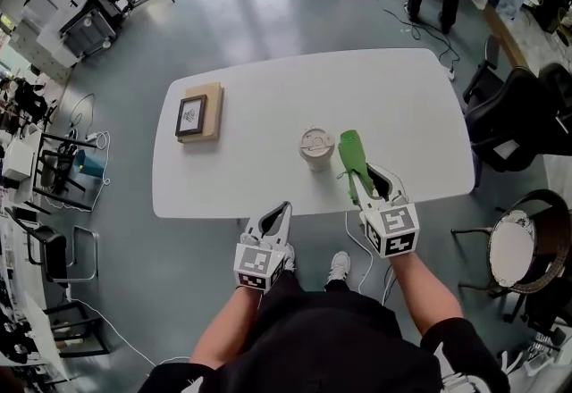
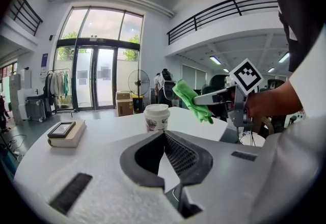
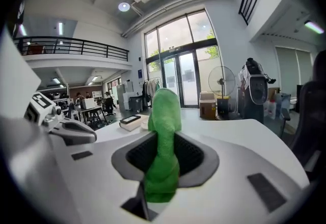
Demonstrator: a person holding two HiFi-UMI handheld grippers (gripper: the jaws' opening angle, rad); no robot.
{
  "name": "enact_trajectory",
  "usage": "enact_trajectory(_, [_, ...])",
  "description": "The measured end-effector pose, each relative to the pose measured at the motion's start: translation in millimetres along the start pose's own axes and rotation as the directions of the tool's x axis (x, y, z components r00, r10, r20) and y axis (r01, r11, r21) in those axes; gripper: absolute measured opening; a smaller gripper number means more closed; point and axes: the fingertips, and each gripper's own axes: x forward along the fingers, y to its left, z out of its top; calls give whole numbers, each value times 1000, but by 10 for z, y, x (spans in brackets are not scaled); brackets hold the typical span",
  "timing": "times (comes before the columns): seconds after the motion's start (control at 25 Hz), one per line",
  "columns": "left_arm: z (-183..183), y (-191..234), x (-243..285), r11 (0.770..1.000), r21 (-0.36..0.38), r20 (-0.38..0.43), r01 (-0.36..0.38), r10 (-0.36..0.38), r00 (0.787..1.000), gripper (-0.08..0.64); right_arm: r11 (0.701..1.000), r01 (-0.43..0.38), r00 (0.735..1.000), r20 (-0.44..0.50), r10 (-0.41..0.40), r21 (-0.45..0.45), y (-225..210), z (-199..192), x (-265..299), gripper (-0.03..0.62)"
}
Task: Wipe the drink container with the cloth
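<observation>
The cup (image 1: 316, 148) is standing upright with its lid on, close to the near edge of the table (image 1: 268, 87), a little right of the middle. The right gripper (image 1: 370, 182) is hovering over that edge just right of the cup. Its jaws are clamping the cloth (image 1: 351, 157), whose free end is sticking out past the tips, just beside the cup; whether it is touching the cup I cannot tell. The left gripper (image 1: 281, 211) is hanging off the near edge, left of the cup, with its jaws pressed together and nothing between them.

The cup is looking like thin paper, so it is probably light and easy to crush. How full it is cannot be seen. A sideways wipe is likely to slide or tip it, so the free gripper would do well to brace it. A gentle grip round the wall below the lid should do, since a hard squeeze could buckle the cup or lift the lid. The cloth is soft and floppy, and its free end will be folding over instead of pressing firmly.

The near edge is the risk, as a stroke toward the person could be pushing the cup off. The far and right parts of the table are lying bare. The book (image 1: 201, 112) is sitting well apart, toward the left edge.
</observation>
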Motion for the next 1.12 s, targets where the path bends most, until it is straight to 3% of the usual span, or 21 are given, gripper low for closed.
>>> enact_trajectory(0.32, [167, -80, -45, 1000, 1, 52, -2, 2, 999, 14, 992, -14, 996, 84, 25, -128, 155, 264, -429, 101])
enact_trajectory(0.56, [375, -176, -28, 1000, 4, 85, -13, 13, 996, 14, 984, -57, 989, 127, 79, -169, 276, 367, -619, 100])
enact_trajectory(1.12, [235, -214, -55, 1000, -10, 79, -10, 10, 997, 14, 969, -59, 980, 170, 101, -238, 438, 456, -743, 100])
